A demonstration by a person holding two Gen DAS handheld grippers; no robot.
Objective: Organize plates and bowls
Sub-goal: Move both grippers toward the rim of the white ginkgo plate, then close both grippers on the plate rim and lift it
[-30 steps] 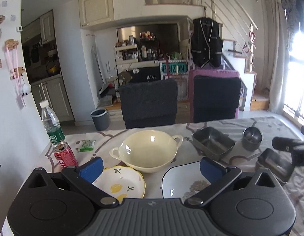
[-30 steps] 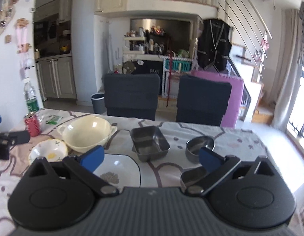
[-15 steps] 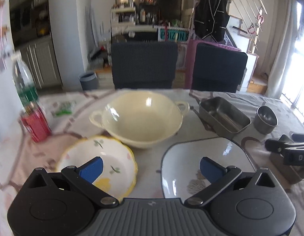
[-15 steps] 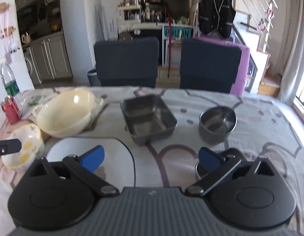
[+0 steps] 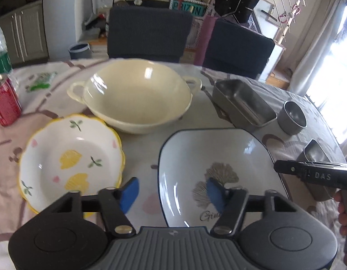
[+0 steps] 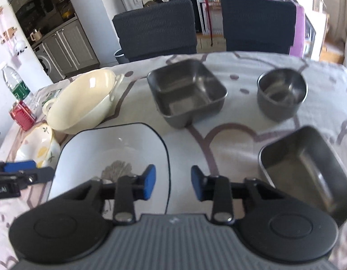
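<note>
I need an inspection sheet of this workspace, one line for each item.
Surface: patterned tablecloth, covered table.
Job's things: square white plate with dark rim; cream two-handled bowl; lemon-print scalloped bowl; two square steel trays; round steel cup.
Clutter: red can, water bottle.
Grippers: left hand-held gripper and right hand-held gripper open, jaws just closing, straddling the plate's opposite edges.
Cables: nothing seen.
Surroundings: two dark chairs.

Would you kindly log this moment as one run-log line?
left gripper: closing, straddling square plate left rim | right gripper: closing, straddling its right rim | plate on table, not gripped
</note>
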